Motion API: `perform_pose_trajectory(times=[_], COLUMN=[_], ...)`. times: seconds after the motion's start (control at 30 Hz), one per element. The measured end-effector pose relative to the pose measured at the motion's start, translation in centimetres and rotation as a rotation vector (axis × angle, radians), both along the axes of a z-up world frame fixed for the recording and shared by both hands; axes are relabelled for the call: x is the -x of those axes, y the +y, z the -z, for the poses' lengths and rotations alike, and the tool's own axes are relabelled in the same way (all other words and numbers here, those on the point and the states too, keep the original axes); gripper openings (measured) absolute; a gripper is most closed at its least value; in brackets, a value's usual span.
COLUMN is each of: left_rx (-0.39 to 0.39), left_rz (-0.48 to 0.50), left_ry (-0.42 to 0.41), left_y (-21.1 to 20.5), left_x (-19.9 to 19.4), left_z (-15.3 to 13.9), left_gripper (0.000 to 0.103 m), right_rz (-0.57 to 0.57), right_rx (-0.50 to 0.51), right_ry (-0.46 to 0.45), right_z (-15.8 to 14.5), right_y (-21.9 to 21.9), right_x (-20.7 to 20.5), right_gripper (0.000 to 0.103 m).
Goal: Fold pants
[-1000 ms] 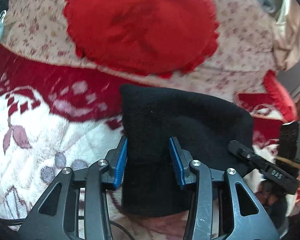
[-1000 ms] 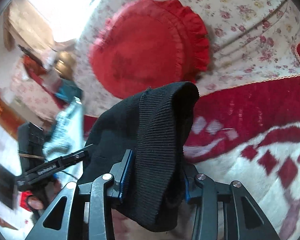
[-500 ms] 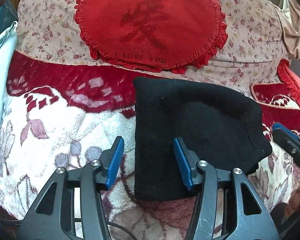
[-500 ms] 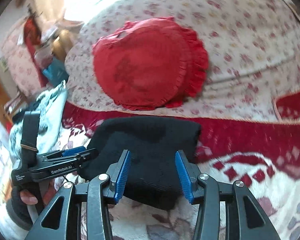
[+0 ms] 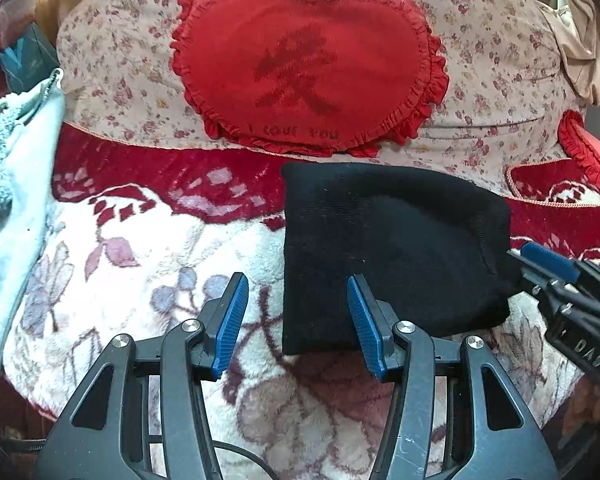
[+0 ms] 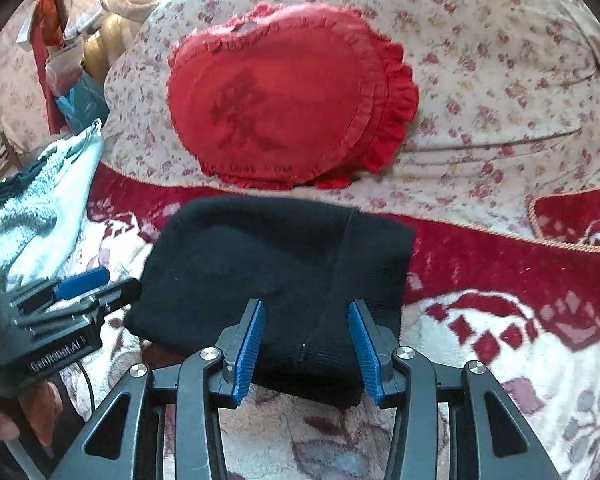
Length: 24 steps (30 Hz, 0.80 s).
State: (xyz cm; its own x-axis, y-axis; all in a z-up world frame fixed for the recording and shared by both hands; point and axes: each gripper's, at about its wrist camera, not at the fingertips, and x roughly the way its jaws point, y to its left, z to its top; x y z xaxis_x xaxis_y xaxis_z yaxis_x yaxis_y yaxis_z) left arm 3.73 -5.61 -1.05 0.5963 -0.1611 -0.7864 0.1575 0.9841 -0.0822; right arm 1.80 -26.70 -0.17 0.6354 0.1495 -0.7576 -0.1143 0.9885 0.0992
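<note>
On the flowered blanket [image 5: 148, 248] before the red cushion [image 5: 307, 68] lie the folded black pants [image 5: 387, 248]; my left gripper [image 5: 296, 316] and right gripper [image 6: 305, 344] stand wide and hold nothing, so the fold rests flat

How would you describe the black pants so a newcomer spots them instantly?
Start at the red heart-shaped cushion against the floral sofa back. Just below it, on the red-and-cream blanket, lies a flat folded bundle: the black pants, the only plain black fabric there.
</note>
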Motion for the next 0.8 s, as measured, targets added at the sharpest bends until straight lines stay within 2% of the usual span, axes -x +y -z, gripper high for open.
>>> perform_pose_trajectory(times=[0.2, 0.8], left_rx=[-0.029, -0.025], left_rz=[-0.018, -0.037], left_ry=[-0.028, -0.1], left_y=[0.1, 0.6], left_x=[1.7, 5.7], left_z=[-1.2, -4.3], left_gripper=[0.051, 0.051], right_rz=[0.009, 0.003], right_rx=[0.003, 0.014], right_ry=[-0.018, -0.066], right_z=[-1.6, -4.6], right_y=[0.5, 2.1], right_x=[1.2, 4.5], right_gripper=[0.043, 0.044])
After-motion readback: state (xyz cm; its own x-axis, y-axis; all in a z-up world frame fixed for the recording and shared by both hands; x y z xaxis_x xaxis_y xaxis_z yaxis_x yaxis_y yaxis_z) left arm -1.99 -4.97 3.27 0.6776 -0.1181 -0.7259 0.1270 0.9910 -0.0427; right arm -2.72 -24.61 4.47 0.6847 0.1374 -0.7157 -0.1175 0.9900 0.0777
